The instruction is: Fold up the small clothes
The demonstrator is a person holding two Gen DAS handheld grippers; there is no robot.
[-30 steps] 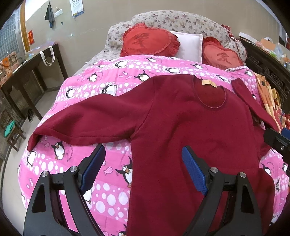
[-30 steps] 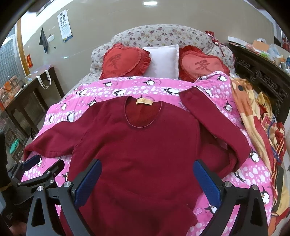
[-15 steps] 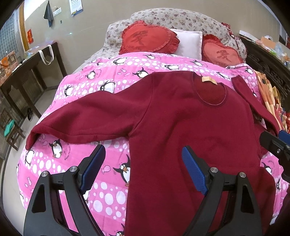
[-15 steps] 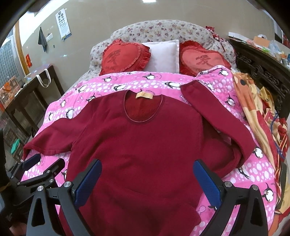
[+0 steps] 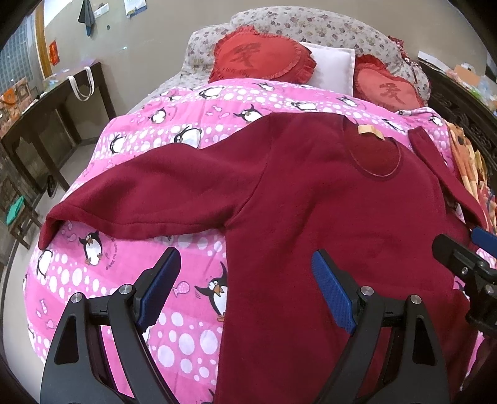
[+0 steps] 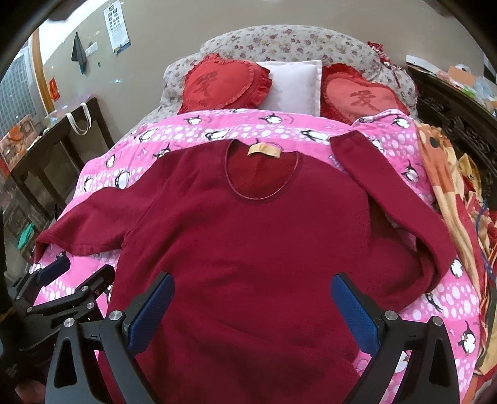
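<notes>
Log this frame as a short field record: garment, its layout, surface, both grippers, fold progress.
garment: dark red long-sleeved top, neck label showing
layout: spread flat, collar toward the pillows; one sleeve stretched out sideways, other sleeve angled up toward the pillows
surface: pink penguin quilt on a bed
left gripper: open, above the hem side, holding nothing
right gripper: open, above the body, holding nothing
fold progress: no fold visible

Pretty clearly somebody's bedroom at home: a bed with a floral padded headboard (image 6: 289, 43), a pink penguin-print quilt (image 6: 279, 124), two red heart-shaped cushions (image 6: 223, 82) either side of a white pillow (image 6: 295, 85). Dark wooden side table (image 6: 46, 149) by the wall, and a calendar (image 6: 118, 26) hung above it.
</notes>
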